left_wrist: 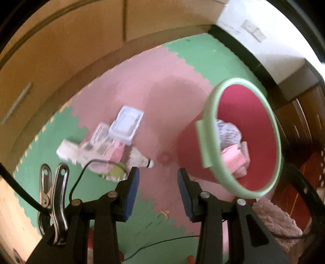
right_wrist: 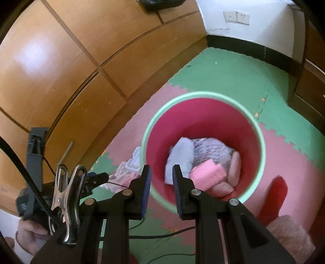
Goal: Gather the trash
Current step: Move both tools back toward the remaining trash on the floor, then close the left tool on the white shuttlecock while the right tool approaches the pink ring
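Left wrist view: the left gripper (left_wrist: pixel 158 182) hangs above a floor mat (left_wrist: pixel 166 85) of pink and green foam tiles, its jaws spread apart with nothing between them.
Trash pile: ahead and to the left of the left jaws, a heap on the mat; a white plastic tray (left_wrist: pixel 127 123), printed wrappers (left_wrist: pixel 101 140) and a clear bottle (left_wrist: pixel 140 159) lie touching one another, blurred in places.
Bin: a red bin (left_wrist: pixel 249 113) with a pale green rim stands on the mat ahead and to the right of the left jaws, well apart from the pile.
Right wrist view: the right gripper (right_wrist: pixel 161 175) hovers over the near rim of the bin, jaws parted and empty.
Bin contents: just beyond the right jaws, inside the bin, lie a pink packet (right_wrist: pixel 207 175), crumpled printed paper (right_wrist: pixel 211 150) and a pale bluish piece (right_wrist: pixel 179 160).
Surroundings: wooden cabinets (right_wrist: pixel 61 67) stand left of the jaws; a white wall with sockets (right_wrist: pixel 236 17) is far ahead.
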`<state>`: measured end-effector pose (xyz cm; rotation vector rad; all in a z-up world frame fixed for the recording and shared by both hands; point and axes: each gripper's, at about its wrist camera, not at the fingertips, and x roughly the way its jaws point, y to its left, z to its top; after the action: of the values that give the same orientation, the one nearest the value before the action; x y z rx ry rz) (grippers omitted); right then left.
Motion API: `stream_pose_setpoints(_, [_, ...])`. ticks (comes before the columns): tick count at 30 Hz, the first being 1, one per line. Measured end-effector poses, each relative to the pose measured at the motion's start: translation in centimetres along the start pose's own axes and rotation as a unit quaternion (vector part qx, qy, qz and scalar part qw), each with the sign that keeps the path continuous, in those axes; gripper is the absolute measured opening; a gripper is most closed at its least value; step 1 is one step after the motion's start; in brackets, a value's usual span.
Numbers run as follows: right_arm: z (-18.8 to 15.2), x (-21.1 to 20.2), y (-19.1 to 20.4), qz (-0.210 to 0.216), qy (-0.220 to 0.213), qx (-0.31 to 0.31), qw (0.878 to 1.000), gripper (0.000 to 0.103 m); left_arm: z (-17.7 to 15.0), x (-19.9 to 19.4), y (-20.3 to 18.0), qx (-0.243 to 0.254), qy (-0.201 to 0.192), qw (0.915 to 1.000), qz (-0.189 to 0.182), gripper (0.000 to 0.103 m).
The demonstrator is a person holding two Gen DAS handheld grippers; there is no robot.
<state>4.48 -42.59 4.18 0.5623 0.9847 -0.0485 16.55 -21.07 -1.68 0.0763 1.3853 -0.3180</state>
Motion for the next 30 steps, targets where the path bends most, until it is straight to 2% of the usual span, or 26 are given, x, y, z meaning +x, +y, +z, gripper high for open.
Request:
stream_pose_setpoints(10, [-4.8,0.9,1.9,0.021,0.032,0.015,0.999,0.022,-2.1,4.6,4.1,-0.091,0.038,0.9951,0.003,0.040])
stream_pose_setpoints(17, [-8.4,2.6,1.9,0.021,0.069,0.018,0.997,0.022,-2.3,7.9,4.5,-0.142,0.053,0.9882,-0.024,0.041])
stream_pose_setpoints(30, [-11.1,6.1,0.1,-0.009,0.125,0.012,0.992,0.022,-1.9,17.1,5.5,-0.250,0.077,0.9630,-0.063,0.041])
